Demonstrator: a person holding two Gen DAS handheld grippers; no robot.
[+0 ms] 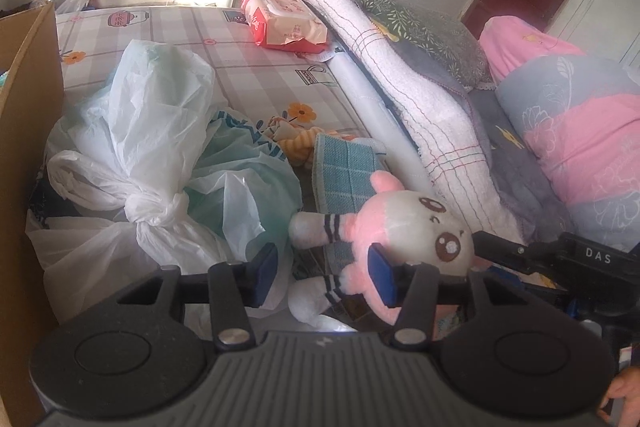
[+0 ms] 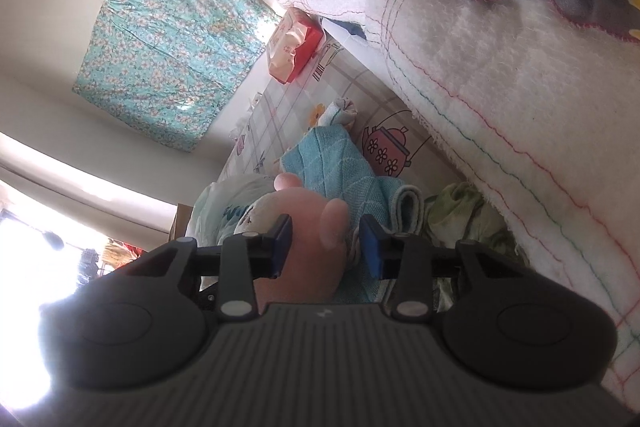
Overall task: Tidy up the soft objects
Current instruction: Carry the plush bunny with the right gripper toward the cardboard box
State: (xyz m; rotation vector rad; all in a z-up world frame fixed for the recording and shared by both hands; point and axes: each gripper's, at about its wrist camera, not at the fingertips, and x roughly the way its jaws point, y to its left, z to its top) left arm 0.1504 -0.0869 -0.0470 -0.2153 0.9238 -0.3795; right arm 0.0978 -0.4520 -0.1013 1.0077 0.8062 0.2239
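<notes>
Fingers of our right gripper (image 2: 326, 247) clamp the pink plush (image 2: 304, 227) — our left gripper (image 1: 324, 273) gapes, plush (image 1: 400, 239) at three o'clock.

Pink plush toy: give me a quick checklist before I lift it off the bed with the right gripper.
1. Pink plush toy between the right gripper's fingers: ok, a pink part sits there.
2. Both pads pressing on it: cannot tell; one touches, the other seems to show a slight gap.
3. Left gripper clear of the toy: not ok; one finger overlaps its body and a leg lies between the fingers.
4. Blue towel free of the toy: not ok; the toy lies on it.
5. Room in the cardboard box: cannot tell; its inside is hidden.
</notes>
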